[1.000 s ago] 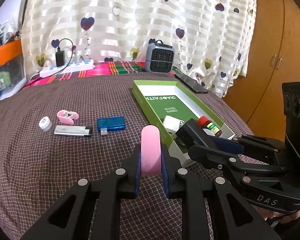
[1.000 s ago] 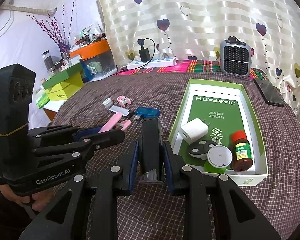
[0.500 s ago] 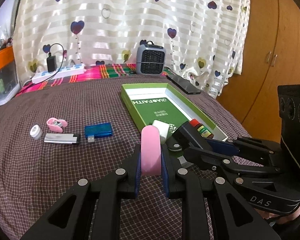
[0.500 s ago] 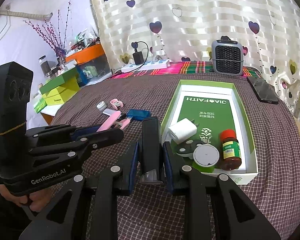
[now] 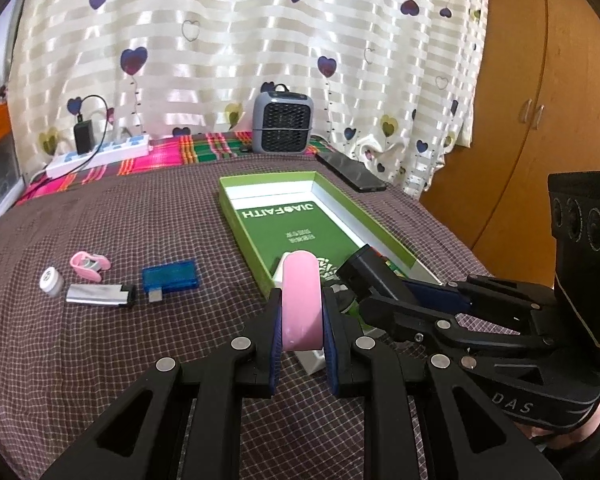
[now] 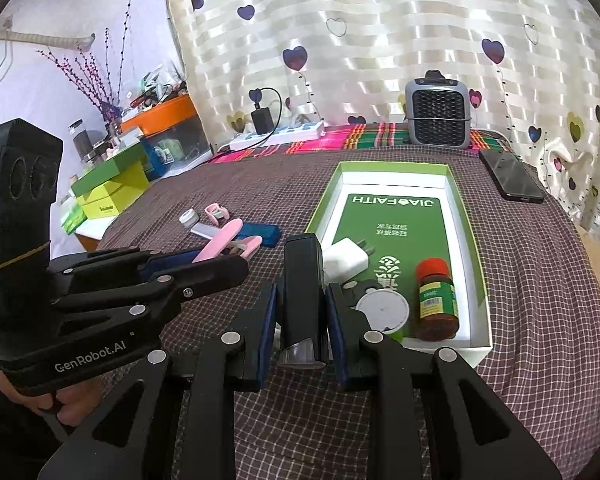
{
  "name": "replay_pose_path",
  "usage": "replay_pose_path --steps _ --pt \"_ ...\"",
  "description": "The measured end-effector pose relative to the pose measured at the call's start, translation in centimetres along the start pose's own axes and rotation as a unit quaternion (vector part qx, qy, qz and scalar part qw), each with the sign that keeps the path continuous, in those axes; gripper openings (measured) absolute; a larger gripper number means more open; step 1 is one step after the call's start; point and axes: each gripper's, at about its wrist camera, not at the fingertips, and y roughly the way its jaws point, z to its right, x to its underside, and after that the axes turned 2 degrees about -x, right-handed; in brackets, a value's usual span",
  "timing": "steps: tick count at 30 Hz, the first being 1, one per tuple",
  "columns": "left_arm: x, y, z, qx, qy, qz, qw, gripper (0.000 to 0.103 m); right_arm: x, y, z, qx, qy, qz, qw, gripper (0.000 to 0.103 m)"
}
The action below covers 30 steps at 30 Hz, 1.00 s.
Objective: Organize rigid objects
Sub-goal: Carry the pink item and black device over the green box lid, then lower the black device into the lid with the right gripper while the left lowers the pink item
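Note:
My left gripper is shut on a pink oblong object, held above the near left corner of the open green box. My right gripper is shut on a black rectangular device, held beside the box's near left edge. In the box lie a white charger, a white round lid and a red-capped bottle. On the checked cloth to the left lie a blue USB device, a silver stick, a pink clip and a small white jar.
A grey mini fan stands at the back. A black phone lies right of the box. A power strip with a charger sits back left. Green boxes and clutter stand on a side table at left. A wooden wardrobe is at right.
Both grippers have moved forward and right with their objects. The left gripper's pink object now overlaps the box's near corner; the box looks closer in both views.

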Motion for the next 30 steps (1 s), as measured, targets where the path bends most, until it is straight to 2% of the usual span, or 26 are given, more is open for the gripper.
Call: replay_pose_path --steps 16,30 --pt "-1.0 2.1 0.8 0.019 0.007 -0.001 0.9998 0.017 -0.5 -1.2 3.2 0.035 0.029 0.013 0.999 0.026" --pt "-1.8 5.0 0.8 0.024 0.009 -0.011 0.9996 0.017 -1.4 0.8 4.7 0.046 0.035 0.003 0.998 0.026"
